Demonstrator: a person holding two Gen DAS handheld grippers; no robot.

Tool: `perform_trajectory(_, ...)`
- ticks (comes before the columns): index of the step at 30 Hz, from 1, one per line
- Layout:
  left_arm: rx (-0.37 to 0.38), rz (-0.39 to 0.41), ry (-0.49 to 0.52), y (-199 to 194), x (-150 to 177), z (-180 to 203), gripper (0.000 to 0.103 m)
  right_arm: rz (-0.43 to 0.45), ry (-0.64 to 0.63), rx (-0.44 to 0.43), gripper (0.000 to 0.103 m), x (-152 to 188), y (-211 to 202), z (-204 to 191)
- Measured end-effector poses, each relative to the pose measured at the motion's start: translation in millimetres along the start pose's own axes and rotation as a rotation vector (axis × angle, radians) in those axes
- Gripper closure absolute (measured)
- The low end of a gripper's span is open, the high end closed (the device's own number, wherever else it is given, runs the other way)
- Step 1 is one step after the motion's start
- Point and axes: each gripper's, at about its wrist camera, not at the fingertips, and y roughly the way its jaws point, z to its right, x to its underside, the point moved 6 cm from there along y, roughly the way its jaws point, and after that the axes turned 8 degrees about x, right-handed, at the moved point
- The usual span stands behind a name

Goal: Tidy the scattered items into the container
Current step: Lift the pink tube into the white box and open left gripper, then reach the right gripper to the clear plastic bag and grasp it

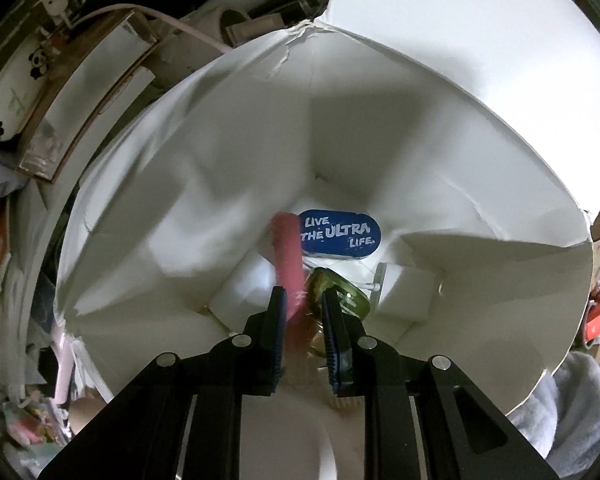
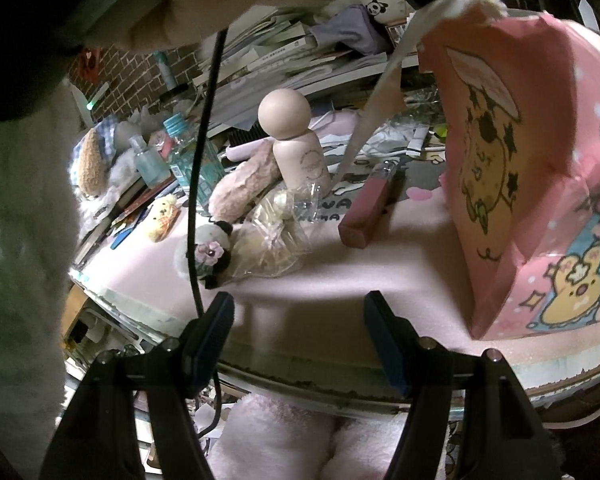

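Pink cartoon-printed paper bag [image 2: 540, 184] stands at three o'clock on the pink desk [image 2: 380, 272] — white inside. Left hand-held gripper [image 1: 304, 304] reaches in, clamped narrowly on a pink stick [image 1: 288, 256]; right hand-held gripper [image 2: 300, 312] is half-spread, empty.

Open right claw [image 2: 298, 334] above pink mat [image 2: 380, 264], beside pink bag [image 2: 540, 184].
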Motion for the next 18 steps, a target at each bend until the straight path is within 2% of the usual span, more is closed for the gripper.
perform_trajectory(2, 0.003, 0.01, 0.005, -3.5, 2.2, 0.7, 0.087, 0.002, -0.001, 0.002, 0.039, 0.0, -0.2, -0.4)
perform_trajectory(4, 0.004, 0.03, 0.018, -10.1, 4.3, 2.8, 0.076, 0.005, 0.002, 0.004, 0.039, 0.0, -0.1, 0.4)
perform_trajectory(7, -0.007, 0.114, 0.031, -31.8, 7.6, 4.3, 0.044, 0.015, 0.011, 0.021, 0.039, -0.6, 0.0, 3.5)
perform_trajectory(8, -0.017, 0.153, 0.029, -41.1, 9.5, 3.2, 0.025, 0.017, 0.016, 0.024, 0.039, -1.0, 0.1, 4.9)
perform_trajectory(9, -0.007, 0.201, 0.03, -52.8, 12.7, 2.9, 0.015, 0.018, 0.02, 0.026, 0.039, -1.3, 0.1, 5.8)
perform_trajectory(12, 0.058, 0.311, 0.036, -83.6, 24.1, 7.1, 0.015, 0.023, 0.019, 0.038, 0.039, -1.8, 0.4, 7.7)
perform_trajectory(13, 0.055, 0.354, 0.034, -91.2, 21.7, 18.2, 0.014, 0.026, 0.017, 0.041, 0.039, -1.9, 0.6, 7.6)
perform_trajectory(15, 0.019, 0.424, 0.025, -111.0, 31.5, 13.7, 0.012, 0.03, 0.011, 0.047, 0.039, -1.7, 1.3, 6.2)
perform_trajectory(18, -0.097, 0.514, -0.029, -133.2, 52.2, -4.6, 0.012, 0.036, -0.008, 0.051, 0.039, -0.6, 1.2, 1.8)
